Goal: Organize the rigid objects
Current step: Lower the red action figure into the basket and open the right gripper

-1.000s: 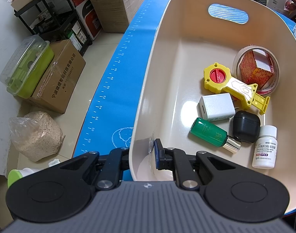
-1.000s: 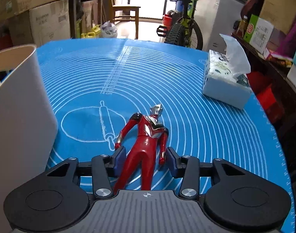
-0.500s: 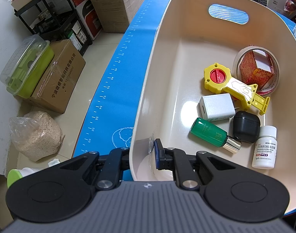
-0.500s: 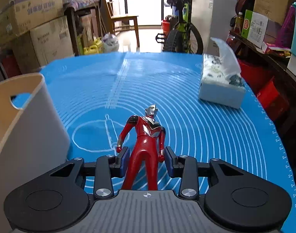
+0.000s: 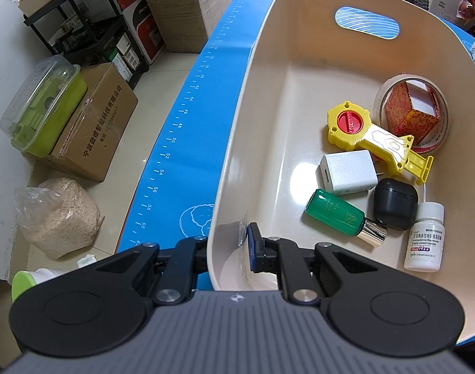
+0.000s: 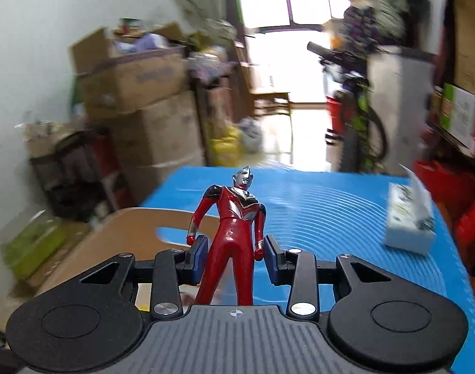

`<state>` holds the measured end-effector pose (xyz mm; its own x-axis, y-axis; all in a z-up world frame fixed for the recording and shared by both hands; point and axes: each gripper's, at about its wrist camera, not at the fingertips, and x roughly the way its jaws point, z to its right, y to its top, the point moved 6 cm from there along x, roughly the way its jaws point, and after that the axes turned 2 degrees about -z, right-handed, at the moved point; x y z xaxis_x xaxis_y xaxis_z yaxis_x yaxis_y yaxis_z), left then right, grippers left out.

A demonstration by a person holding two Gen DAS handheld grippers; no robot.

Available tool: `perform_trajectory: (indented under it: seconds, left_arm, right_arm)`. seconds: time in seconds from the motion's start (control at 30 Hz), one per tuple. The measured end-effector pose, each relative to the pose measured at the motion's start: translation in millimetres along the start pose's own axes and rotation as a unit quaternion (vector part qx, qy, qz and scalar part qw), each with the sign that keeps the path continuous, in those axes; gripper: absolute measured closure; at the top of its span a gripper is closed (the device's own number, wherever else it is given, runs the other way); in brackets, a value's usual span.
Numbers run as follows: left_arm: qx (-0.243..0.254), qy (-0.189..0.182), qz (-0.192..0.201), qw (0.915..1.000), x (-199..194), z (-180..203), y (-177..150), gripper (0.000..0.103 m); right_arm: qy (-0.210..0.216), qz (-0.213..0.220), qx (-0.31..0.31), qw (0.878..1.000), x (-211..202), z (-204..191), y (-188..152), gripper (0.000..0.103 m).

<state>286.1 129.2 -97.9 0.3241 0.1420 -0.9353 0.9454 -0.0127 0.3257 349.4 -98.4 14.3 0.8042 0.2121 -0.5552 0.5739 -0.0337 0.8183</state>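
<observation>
The left gripper [image 5: 228, 246] clamps the near wall of the bin [image 5: 256, 71], one jaw outside and one inside, so the rim sits pinched between them. My guess is that this steadies the bin while the other hand loads it.

Inside the bin, near to far from that grip: a white pill bottle [image 5: 424, 240] at about 3 o'clock, a green bottle [image 5: 337, 215] lying on its side, and a black case [image 5: 395, 202] touching its cap end. Just beyond sits a white charger [image 5: 348, 173], then a yellow toy [image 5: 368, 134] with a red dial, and at 1 o'clock a red box [image 5: 412, 115] standing inside a tape roll [image 5: 385, 93]. All lie crowded toward the right half, which leaves the left floor of the bin bare, the likely spot for the next thing.

The right gripper [image 6: 234, 257] holds the red figure [image 6: 232, 221] by its hips, jaws closed on it. It is carried head forward, clear of the blue mat [image 6: 331, 212] that covers the surface. The waist grip looks sensible: the limbs are thin and would slip. At 10 o'clock below the figure the bin's rim and handle slot [image 6: 175, 233] show, so the figure seems on its way over the wall. Farther off at 3 o'clock a tissue box [image 6: 409, 224] rests on the mat. The room behind is blurred, which suggests quick motion.
</observation>
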Motion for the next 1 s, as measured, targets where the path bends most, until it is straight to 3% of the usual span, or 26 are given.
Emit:
perform_trajectory:
  seconds: [0.27,0.5,0.77,0.9,0.93,1.0]
  left_arm:
    - [0.000,-0.001,0.000,1.0000,-0.8,-0.3,-0.4,0.086]
    - [0.000,-0.002,0.002,1.0000,-1.2,-0.7,-1.1,0.086]
    - [-0.007,-0.008,0.008,0.9999,-3.0,-1.7,-0.8,0.086]
    - [-0.008,-0.004,0.024,0.9997,-10.4,-1.2,-0.5,0.086]
    - [-0.010,-0.004,0.032,0.9994,-14.3,-1.0,0.0,0.085]
    - [-0.010,-0.001,0.050,0.9987,-24.0,0.0,0.0,0.065]
  right_arm:
    - [0.045,-0.069,-0.073,0.994,15.8,-60.7,-33.5,0.058]
    - [0.034,-0.138,-0.104,0.984,30.5,-81.1,-67.0,0.057]
    - [0.031,-0.137,-0.100,0.985,14.3,-81.2,-71.2,0.054]
    - [0.027,-0.120,-0.071,0.990,-1.4,-69.3,-65.2,0.025]
    - [0.026,-0.115,-0.066,0.991,-8.2,-65.9,-63.1,0.025]
    - [0.021,-0.106,-0.060,0.992,-19.3,-59.0,-57.6,0.024]
